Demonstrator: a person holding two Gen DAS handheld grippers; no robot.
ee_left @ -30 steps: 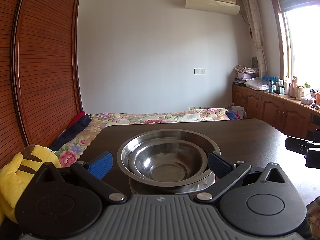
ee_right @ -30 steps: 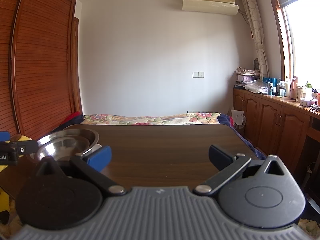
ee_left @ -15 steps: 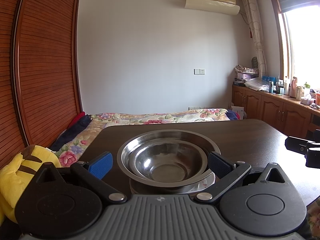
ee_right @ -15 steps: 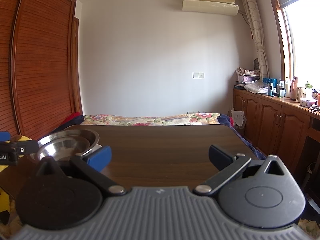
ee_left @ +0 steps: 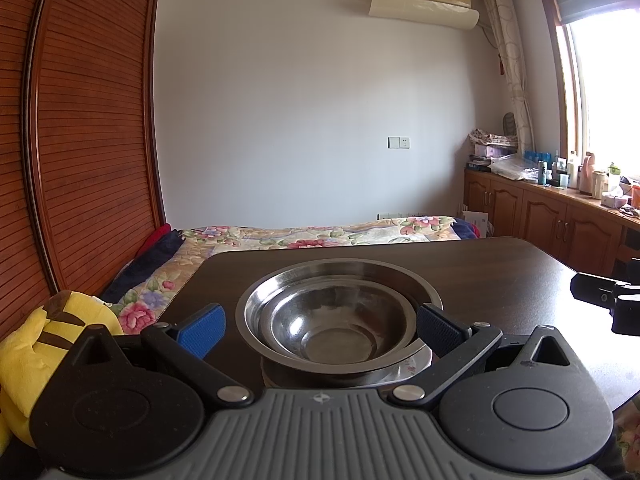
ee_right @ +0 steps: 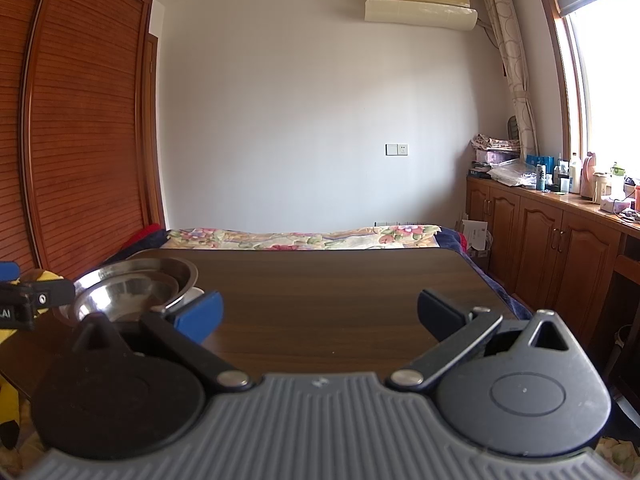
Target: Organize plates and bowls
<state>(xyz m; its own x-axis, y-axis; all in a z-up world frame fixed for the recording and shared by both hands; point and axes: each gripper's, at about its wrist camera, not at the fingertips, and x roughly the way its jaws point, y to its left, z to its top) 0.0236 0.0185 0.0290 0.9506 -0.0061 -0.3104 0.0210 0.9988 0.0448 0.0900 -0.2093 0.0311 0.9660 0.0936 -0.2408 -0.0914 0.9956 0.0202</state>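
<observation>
Holding wide apart, the left gripper (ee_left: 320, 324) has its two pads on either side of the nested metalware, not visibly touching it; nothing is pinched. Blue pad sits clear of the rim on one side; the dark pad on the other sits close to the rim, and contact cannot be told.

Right gripper (ee_right: 320, 314) is likewise spread and empty, pointed over bare wood of the table (ee_right: 340, 292), well apart from the dishes.

Task items, from the left wrist view: a smaller steel bowl (ee_left: 332, 328) sits inside a larger steel bowl (ee_left: 340, 276). Under them a flat plate (ee_left: 412, 368) shows as a pale edge at the near side; only a sliver is visible, so its pattern and size cannot be told. The stack stands near the table's left front corner. From the right wrist view the same stack appears at far left, partly behind the left gripper's tip.

Judgement on progress: stacking looks essentially done. Bowls nested, plate beneath, all in one pile. No other plates or bowls show on the visible tabletop in either view. The part of the table below and behind the cameras is hidden, so loose pieces there cannot be ruled out.

Remaining, if anything: possibly moving the pile to a final spot, or simply backing both tools away. The larger bowl appears to overhang the plate, so a push from one side could slide it.

Surroundings: floral bedspread (ee_left: 320, 236) beyond the table, yellow plush toy (ee_left: 48, 340) at the left.
</observation>
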